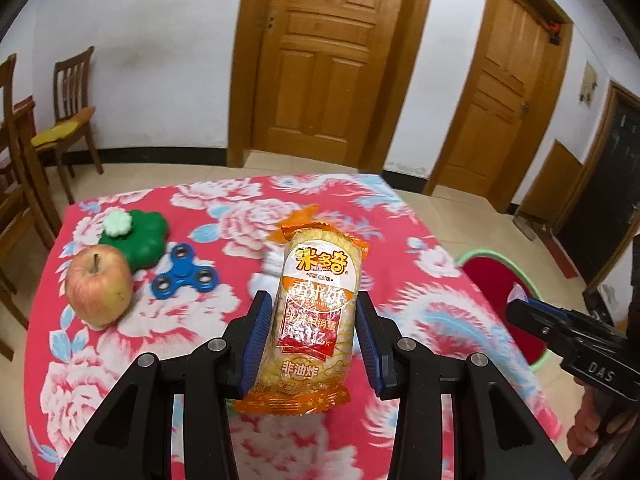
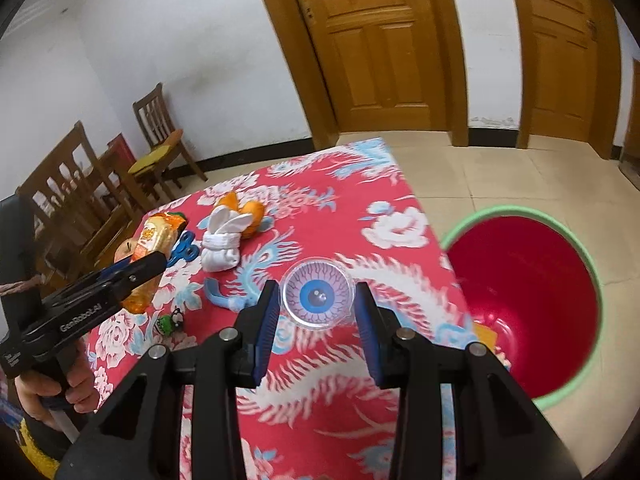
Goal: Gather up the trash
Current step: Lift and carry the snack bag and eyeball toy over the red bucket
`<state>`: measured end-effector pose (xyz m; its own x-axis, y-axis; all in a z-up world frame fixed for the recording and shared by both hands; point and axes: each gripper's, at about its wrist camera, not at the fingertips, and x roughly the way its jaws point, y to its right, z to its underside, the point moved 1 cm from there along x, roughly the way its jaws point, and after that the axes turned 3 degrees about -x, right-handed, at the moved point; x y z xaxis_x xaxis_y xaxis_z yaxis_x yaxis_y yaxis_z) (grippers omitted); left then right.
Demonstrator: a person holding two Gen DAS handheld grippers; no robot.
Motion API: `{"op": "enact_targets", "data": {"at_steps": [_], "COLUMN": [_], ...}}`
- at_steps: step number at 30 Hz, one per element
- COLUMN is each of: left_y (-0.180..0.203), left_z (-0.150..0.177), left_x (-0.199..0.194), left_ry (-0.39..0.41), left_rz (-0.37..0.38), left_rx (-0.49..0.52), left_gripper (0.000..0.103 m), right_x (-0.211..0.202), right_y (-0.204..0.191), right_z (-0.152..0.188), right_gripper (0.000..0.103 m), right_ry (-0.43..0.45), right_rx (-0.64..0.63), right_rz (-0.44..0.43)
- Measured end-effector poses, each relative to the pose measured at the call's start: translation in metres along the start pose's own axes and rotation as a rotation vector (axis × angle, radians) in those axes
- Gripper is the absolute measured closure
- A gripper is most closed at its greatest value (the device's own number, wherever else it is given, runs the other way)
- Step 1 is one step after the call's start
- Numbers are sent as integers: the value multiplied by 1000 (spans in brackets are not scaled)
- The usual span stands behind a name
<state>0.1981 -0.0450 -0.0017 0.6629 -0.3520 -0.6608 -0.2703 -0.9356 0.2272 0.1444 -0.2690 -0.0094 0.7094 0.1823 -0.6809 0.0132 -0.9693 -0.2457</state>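
My left gripper (image 1: 314, 336) is shut on an orange snack packet (image 1: 316, 312) and holds it above the red floral tablecloth (image 1: 160, 352); the packet also shows in the right wrist view (image 2: 154, 240). My right gripper (image 2: 316, 304) is shut on a clear round lid printed with a blue eye (image 2: 318, 298), held just above the cloth. The red bin with a green rim (image 2: 524, 300) stands on the floor right of the table; it also shows in the left wrist view (image 1: 504, 280).
An apple (image 1: 98, 286), a green clover-shaped case (image 1: 138, 242) and a blue fidget spinner (image 1: 184, 272) lie at the left. A white cloth bundle (image 2: 220, 244), orange peel (image 2: 250, 212), a blue strip (image 2: 224, 298) and a small green toy (image 2: 168, 322) lie mid-table. Wooden chairs (image 2: 156, 140) stand behind.
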Motion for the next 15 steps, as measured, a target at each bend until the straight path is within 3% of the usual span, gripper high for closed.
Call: {"op": "enact_targets", "data": {"at_steps": [15], "left_y": [75], "left_z": [13], "left_x": [-1], "left_ry": [-44], "left_rz": [84], "left_rx": [79], "left_gripper": [60], "right_x": [-46], "right_y": [81], "right_z": [21], "right_gripper": [63], "right_ry": [47], "right_rx": [140], "right_rz": [97]}}
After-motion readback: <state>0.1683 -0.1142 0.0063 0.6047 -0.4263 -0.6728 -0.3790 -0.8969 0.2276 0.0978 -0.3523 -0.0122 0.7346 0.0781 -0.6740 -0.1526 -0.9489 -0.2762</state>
